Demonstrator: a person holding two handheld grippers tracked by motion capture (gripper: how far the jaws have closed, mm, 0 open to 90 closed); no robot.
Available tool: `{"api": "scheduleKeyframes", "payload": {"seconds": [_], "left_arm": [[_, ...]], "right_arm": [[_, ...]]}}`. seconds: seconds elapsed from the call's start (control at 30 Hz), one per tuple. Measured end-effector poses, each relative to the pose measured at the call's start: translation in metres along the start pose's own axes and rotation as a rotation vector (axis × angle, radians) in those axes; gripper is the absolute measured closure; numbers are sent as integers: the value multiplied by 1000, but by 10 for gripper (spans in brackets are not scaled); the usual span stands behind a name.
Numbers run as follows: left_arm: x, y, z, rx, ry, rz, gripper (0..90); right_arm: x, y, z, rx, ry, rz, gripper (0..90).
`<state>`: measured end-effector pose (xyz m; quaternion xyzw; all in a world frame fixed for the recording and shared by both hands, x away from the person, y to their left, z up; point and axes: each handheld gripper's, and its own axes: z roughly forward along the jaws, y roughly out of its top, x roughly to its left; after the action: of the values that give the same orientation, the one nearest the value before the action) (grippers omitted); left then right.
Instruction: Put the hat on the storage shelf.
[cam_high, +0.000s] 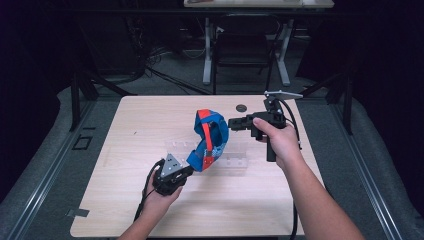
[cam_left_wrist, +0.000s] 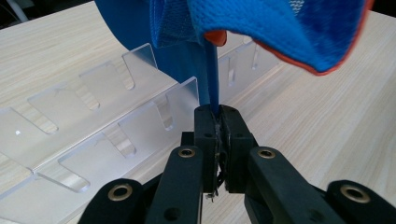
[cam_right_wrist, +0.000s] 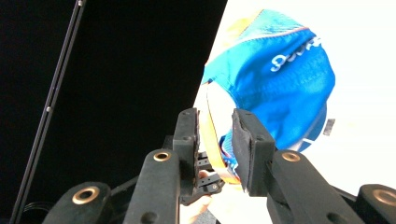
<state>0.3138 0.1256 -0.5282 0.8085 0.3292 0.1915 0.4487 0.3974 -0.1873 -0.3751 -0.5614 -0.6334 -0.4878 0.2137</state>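
A blue cap with red-orange panels hangs above a clear plastic slotted rack in the middle of the table. My left gripper comes in from the lower left and is shut on the cap's lower edge. In the left gripper view its jaws pinch a blue strip of the cap just over the rack. My right gripper points left at the cap's upper right side. Its jaws stand apart, with the cap and its orange edge seen in the gap, not pressed.
A small dark round disc lies on the wooden table near its far edge. Beyond the table stand a black chair and white desk legs. Dark rails run along both sides of the table.
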Motion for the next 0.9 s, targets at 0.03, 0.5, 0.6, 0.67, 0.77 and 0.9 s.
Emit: {"api": "scheduleKeyframes", "payload": {"seconds": [0.03, 0.5, 0.6, 0.67, 0.77, 0.9], "left_arm": [[0, 0, -1, 2, 2, 1, 863], [4, -1, -8, -16, 23, -13, 774], [6, -2, -10, -14, 27, -15, 749], [7, -3, -12, -17, 29, -23, 720], [10, -4, -15, -18, 31, -37, 661], [14, -6, -18, -13, 30, -52, 599]], "right_arm": [[0, 0, -1, -2, -4, -4, 716], [0, -3, -3, 2, -12, -14, 711], [0, -3, -3, 3, -14, -13, 710], [0, -3, -4, 6, -16, -13, 708], [0, -4, -5, 0, -22, -18, 702], [0, -6, -6, 4, -43, -33, 688]]}}
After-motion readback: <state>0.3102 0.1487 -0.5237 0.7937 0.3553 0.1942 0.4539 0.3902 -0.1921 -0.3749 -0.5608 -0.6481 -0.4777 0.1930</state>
